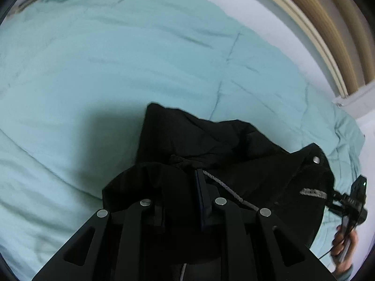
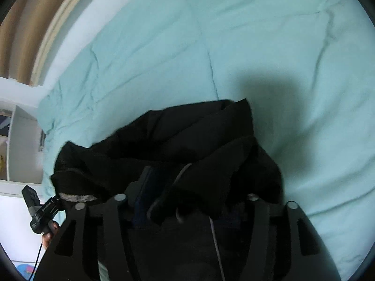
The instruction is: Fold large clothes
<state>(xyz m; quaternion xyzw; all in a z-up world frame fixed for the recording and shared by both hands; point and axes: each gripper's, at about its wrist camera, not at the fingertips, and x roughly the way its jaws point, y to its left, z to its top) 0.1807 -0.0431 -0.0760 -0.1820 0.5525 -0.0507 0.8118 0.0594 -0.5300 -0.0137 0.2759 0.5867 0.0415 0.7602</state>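
Black garment (image 1: 211,145) (jacket or hoodie, w/ drawcord, snap and a grey label) lies bunched on the teal quilt (image 1: 117,70), near the bed's edge, right under both tools.

L gripper (image 1: 180,196): jaws pressed nearly together, pinching a fold of the black cloth just beside the drawcord (image 1: 225,185). Cloth drapes over the fingers.

R gripper (image 2: 187,187): jaws stand partly spread; cloth lies between and over them, but whether the pads press on it I can't tell, too dark. In each wrist view the other tool shows at the frame edge, w/ the person's hand (image 1: 344,241) on its grip.

Step, as I read it: a fold brought over and laid down; garment sits doubled on itself, R side prob. letting go.

Next move needs: L pinch freed w/o dragging the top layer, both tools lifted straight clear, then a fresh hold on an outer edge for the next fold. Risk: drawcord or loose cloth snagging on a finger.
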